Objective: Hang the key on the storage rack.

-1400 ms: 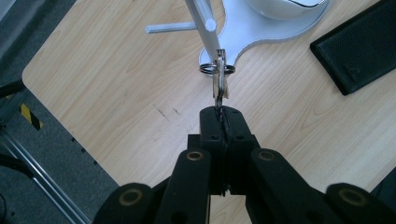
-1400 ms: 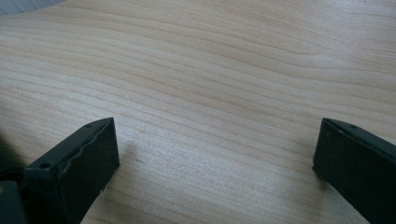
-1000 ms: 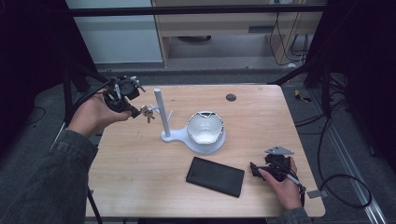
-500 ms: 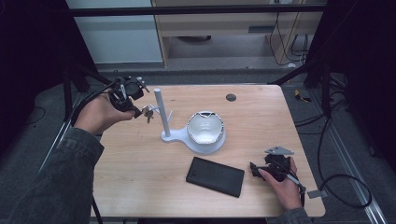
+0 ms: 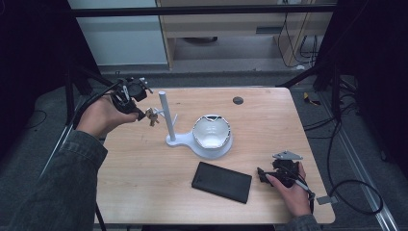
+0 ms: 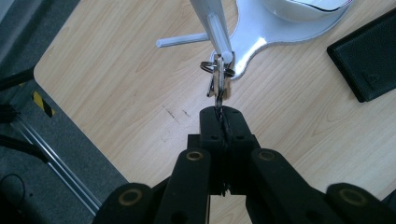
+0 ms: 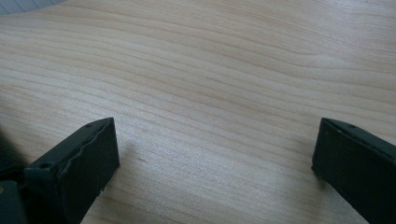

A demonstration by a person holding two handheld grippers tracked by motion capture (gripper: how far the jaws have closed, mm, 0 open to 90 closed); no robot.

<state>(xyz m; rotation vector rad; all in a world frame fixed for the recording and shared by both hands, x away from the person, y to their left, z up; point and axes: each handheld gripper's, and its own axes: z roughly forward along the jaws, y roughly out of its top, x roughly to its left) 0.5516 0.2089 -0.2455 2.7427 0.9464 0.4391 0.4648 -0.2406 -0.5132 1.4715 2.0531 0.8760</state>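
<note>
Metal keys (image 6: 218,81) still pinched in left tool (image 6: 223,119), nudged closer to white stand's peg (image 6: 219,32)

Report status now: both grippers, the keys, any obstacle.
Left gripper shut on keys, key ring at stand's peg. Right gripper open, low over table. Nothing in the way.

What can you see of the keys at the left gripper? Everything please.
The keys are a small metal bunch on a ring, brassy in the high view. The left gripper is shut on one blade, holding them edge-on above the table. The ring sits at the tip of a white peg on the stand; whether it is hooked on cannot be told.
</note>
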